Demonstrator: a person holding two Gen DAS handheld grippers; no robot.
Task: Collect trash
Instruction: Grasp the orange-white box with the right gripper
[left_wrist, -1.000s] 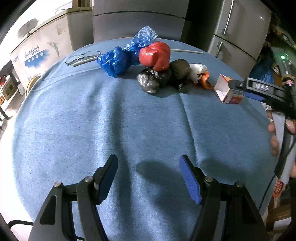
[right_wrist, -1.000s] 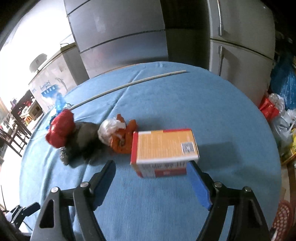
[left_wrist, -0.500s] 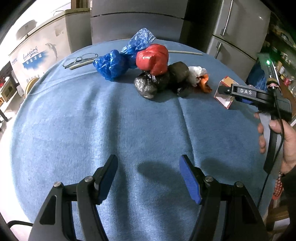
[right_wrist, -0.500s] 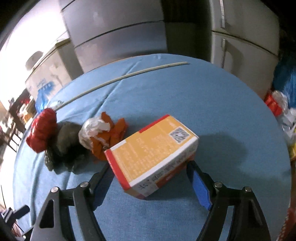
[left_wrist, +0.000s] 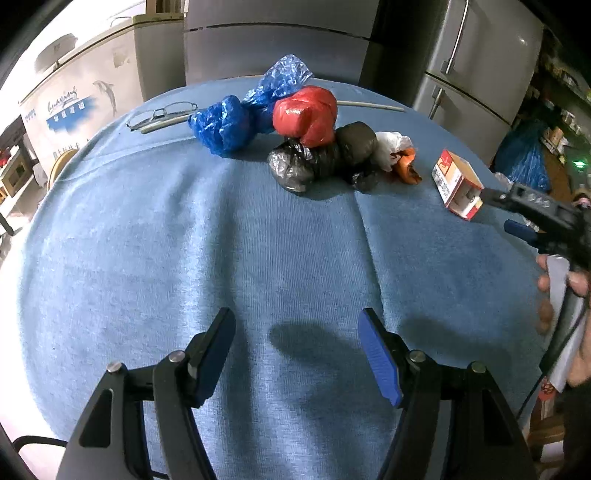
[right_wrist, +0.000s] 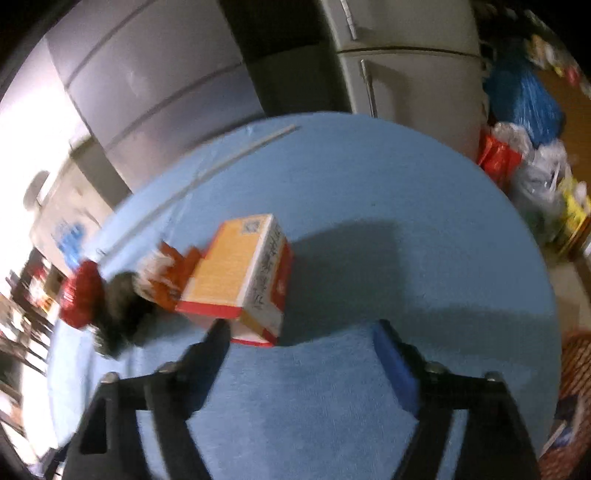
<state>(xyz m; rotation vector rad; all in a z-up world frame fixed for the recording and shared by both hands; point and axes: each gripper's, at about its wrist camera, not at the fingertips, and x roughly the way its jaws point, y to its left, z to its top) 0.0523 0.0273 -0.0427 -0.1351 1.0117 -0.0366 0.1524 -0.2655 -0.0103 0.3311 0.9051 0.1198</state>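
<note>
Round table under a blue ribbed cloth (left_wrist: 258, 240). Left gripper (left_wrist: 297, 354) hangs over the near edge, jaws apart, only bare cloth between them.

Trash sits in a cluster toward the far edge: a crumpled blue plastic bag (left_wrist: 225, 123), a second, paler blue crinkled bag (left_wrist: 282, 79) behind it, a red plastic bundle (left_wrist: 306, 112) resting on top of knotted black plastic bags (left_wrist: 317, 162), then a white-and-orange wad of wrapper (left_wrist: 397, 157) touching the black bags on the right. A small orange, red and white cardboard box (right_wrist: 240, 273) lies just beside that wad, toward the table's right edge.

Right gripper (right_wrist: 303, 339): jaws opening. Its left fingertip is at the box's near corner; I cannot tell whether it touches. The right finger stands well clear, and the box is not gripped. This view is motion-blurred.

Wire-framed glasses (left_wrist: 162, 112) and a thin pale stick (left_wrist: 369, 105) lie at the far edge. A hand (left_wrist: 565, 295) holds the right gripper's handle.
</note>
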